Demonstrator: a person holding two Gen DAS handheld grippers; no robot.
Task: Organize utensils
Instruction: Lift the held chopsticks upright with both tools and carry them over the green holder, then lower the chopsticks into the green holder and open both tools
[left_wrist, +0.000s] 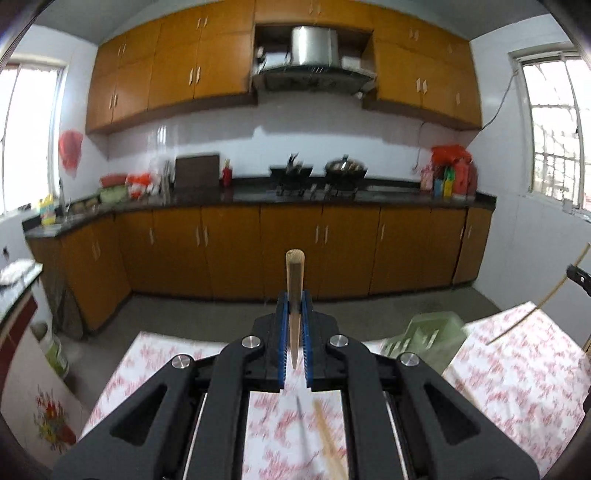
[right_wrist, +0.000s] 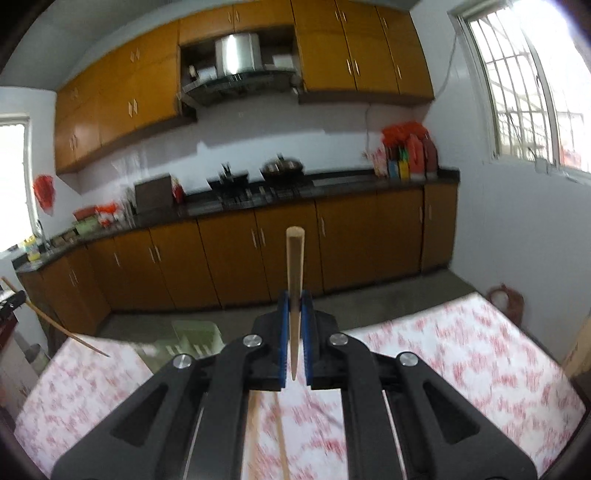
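Chopsticks are up off the table: we hold one chopstick clamped in the left gripper and another chopstick in the right gripper. We should keep both pointed steady and lower them gently into the green basket between the tablecloths.

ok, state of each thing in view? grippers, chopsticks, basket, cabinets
left hand-held gripper: shut on a chopstick
left chopstick: clamped, thick end forward
right hand-held gripper: shut on a chopstick
right chopstick: clamped, thick end forward
loose chopsticks: lying on the tablecloth
green basket: on the table, contents blurred
cabinet doors: closed
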